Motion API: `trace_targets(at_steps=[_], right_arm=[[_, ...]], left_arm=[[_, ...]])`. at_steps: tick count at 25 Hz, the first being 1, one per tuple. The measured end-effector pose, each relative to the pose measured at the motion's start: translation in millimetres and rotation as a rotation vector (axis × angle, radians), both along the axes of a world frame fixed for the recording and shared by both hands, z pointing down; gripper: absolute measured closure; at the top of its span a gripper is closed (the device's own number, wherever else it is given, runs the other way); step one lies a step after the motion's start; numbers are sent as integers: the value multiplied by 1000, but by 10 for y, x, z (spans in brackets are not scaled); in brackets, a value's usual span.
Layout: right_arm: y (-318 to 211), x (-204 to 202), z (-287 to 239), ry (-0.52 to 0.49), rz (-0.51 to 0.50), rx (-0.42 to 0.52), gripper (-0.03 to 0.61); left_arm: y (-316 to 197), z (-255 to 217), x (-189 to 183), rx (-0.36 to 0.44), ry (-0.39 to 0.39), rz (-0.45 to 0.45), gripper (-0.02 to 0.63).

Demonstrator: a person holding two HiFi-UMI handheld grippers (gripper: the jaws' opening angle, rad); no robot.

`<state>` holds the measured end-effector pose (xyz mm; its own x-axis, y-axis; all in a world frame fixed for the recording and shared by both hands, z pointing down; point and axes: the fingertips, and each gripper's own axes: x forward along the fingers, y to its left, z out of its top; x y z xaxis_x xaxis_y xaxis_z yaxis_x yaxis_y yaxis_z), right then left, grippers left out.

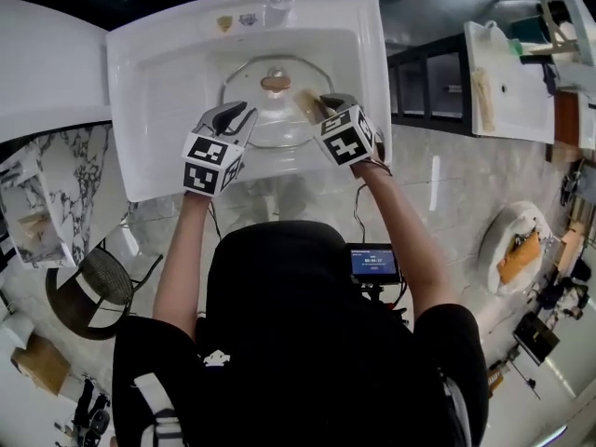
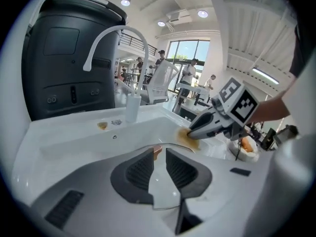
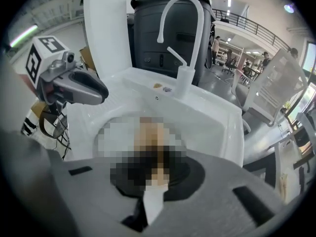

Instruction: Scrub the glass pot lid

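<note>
Left tongs [image 1: 240, 113] are clamping the glass pot lid [image 1: 265, 124], lying in the sink [image 1: 158, 82], by its eight-o'clock rim while right tongs [image 1: 324, 102], gripping a brown sponge [image 1: 305, 101] at three o'clock, probably should be making firm, overlapping strokes.

1. Black short-sleeved top [image 1: 307, 371] with a small white logo [image 1: 216, 357]; the white strip [image 1: 154, 394] at the left shoulder is possibly a strap.
2. Left gripper [image 1: 237, 115] and right gripper [image 1: 326, 102]: grey bodies, dark ribbed pads [image 2: 140, 172].
3. Left cube [image 1: 212, 161] and right cube [image 1: 346, 140]: white faces, black square markers.
4. Thin dark cable [image 1: 358, 214] along the right forearm.
</note>
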<state>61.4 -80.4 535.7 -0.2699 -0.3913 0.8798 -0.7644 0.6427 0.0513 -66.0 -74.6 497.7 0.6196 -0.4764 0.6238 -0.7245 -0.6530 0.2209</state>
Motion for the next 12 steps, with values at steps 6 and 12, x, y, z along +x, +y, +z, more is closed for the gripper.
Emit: trace_targets(at_steps=[6, 12], right_arm=[[117, -158, -442, -52, 17, 101, 560], [236, -372, -887, -130, 47, 205, 560]], left_arm=[[96, -354, -123, 111, -28, 15, 574], [169, -764, -264, 204, -11, 0, 594]])
